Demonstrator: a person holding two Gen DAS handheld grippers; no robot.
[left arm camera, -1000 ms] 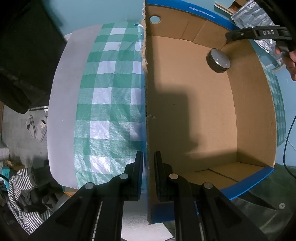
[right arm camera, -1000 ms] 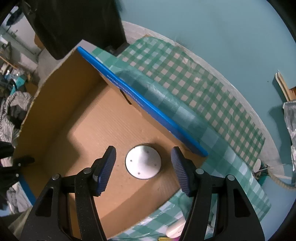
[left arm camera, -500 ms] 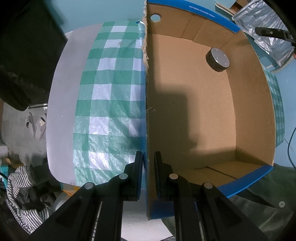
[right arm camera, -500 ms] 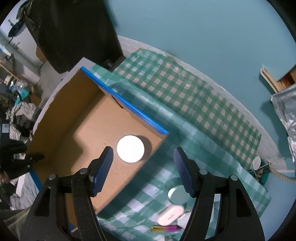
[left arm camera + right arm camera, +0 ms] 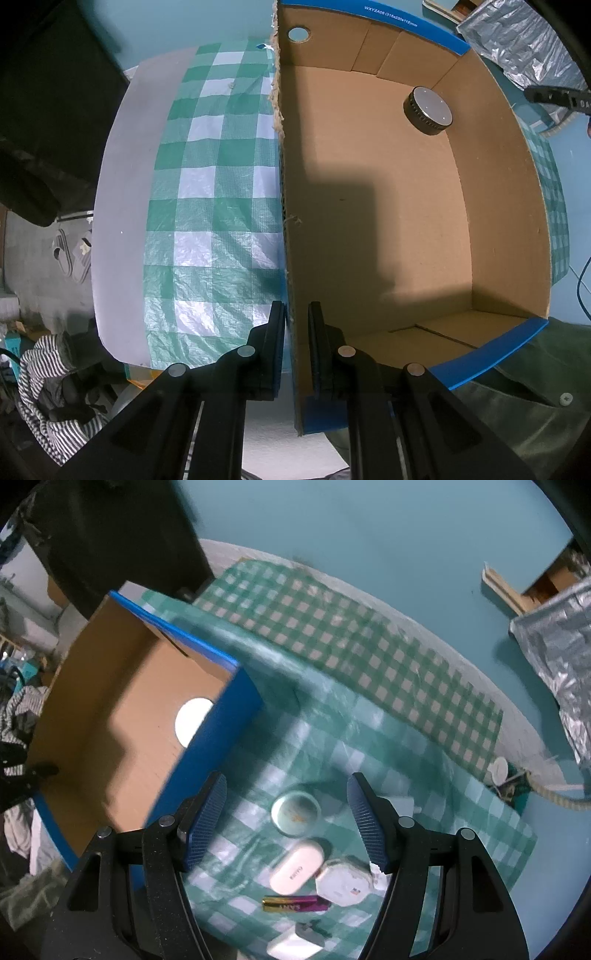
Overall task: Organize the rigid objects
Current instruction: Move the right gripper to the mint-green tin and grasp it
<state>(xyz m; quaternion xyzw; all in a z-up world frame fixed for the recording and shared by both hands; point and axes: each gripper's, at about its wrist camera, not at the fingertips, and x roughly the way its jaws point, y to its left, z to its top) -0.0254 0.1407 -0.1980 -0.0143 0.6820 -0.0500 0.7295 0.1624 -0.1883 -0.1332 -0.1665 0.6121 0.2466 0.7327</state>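
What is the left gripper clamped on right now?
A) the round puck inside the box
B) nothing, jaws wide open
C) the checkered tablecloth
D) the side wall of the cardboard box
D: in the left wrist view the left gripper has one finger on each side of the cardboard box wall, closed on its edge, while the round puck lies apart in the far corner of the box floor.

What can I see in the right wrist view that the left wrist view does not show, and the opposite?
Only the right wrist view shows the items waiting on the checkered cloth: a round tin, a white case, a battery, and the open right gripper above them.

Only the left wrist view shows the left gripper clamping the cardboard box wall.

Both show the box and the round disc inside it.
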